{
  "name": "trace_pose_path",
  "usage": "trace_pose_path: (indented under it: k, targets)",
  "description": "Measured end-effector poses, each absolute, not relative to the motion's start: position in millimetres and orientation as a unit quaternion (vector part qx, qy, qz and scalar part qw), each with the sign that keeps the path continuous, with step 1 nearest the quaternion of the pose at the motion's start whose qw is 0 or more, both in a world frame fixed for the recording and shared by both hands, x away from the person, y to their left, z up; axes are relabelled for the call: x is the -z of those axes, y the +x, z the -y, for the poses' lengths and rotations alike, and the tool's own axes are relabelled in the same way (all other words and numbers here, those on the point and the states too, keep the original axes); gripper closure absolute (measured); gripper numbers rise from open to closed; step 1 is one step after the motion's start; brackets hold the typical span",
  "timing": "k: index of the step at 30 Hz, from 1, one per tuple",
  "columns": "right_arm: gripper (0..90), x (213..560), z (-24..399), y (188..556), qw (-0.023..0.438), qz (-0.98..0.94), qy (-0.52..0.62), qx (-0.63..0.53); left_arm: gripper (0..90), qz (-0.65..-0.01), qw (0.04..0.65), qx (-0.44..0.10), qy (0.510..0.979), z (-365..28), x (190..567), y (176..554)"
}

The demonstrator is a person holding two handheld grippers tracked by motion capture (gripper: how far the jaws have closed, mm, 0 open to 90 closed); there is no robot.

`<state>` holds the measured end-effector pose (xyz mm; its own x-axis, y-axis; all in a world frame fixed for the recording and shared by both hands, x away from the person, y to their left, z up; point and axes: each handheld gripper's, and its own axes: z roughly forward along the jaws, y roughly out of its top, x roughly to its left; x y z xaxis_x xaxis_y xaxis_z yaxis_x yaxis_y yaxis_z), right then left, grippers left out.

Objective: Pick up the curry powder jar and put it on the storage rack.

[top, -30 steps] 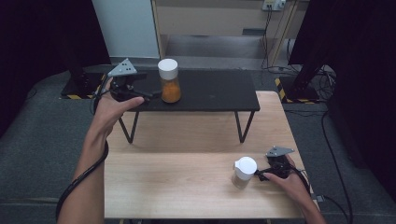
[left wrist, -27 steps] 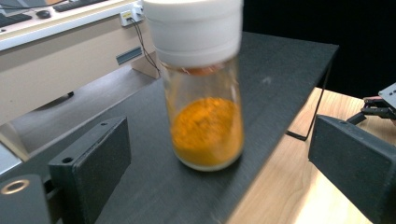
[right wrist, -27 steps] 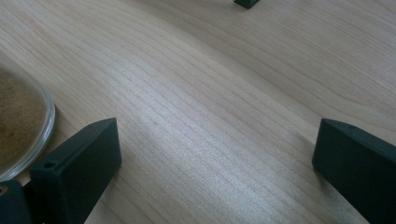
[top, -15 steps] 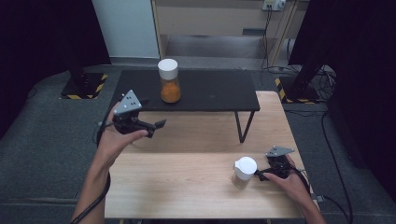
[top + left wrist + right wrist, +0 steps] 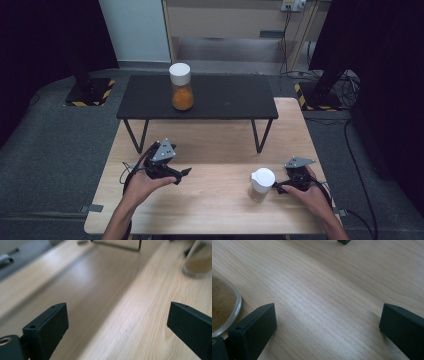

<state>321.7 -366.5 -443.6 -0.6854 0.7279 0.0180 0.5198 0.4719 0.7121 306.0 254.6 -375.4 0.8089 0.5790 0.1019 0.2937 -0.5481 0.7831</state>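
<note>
A jar of orange powder with a white lid (image 5: 180,87) stands on the black bench (image 5: 235,100), apart from both grippers. A second white-lidded jar of tan powder (image 5: 261,184) stands on the wooden table (image 5: 210,200). In the left gripper view this jar (image 5: 197,262) is far off at the upper right. My left gripper (image 5: 181,176) hovers low over the table's left part, open and empty (image 5: 117,315). My right gripper (image 5: 277,188) rests just right of the tan jar, open (image 5: 329,315), with the jar's glass base (image 5: 222,307) beside its left jaw, not between the jaws.
The bench spans the table's far half on thin legs (image 5: 257,135); one foot (image 5: 343,241) lies ahead of the right gripper. Bare wood lies between the two grippers. Dark floor and cables (image 5: 350,150) surround the table.
My left gripper has pulled back from beside the orange jar on the bench to low over the near left of the wooden table. The right gripper and both jars stayed put.
</note>
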Motion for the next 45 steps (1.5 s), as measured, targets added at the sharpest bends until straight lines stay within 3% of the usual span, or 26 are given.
trace_pose_path:
  k: [9, 20, 30, 45]
  targets:
    - [2.0, 444, 366, 322, 0.146, -0.846, 0.369, -0.358, 3.3, -0.317, 0.386, -0.131, 0.857, -263, 411, 319]
    - [2.0, 444, 366, 322, 0.146, -0.845, 0.369, -0.358, 4.0, -0.350, 0.349, -0.117, 0.862, -247, 431, 324]
    - [2.0, 444, 366, 322, 0.146, -0.845, 0.369, -0.358, 1.3, -0.371, 0.349, -0.145, 0.848, -238, 441, 315]
    - [2.1, 444, 366, 321, 0.146, -0.844, 0.371, -0.358, 0.0, -0.377, 0.346, -0.147, 0.847, -235, 440, 315]
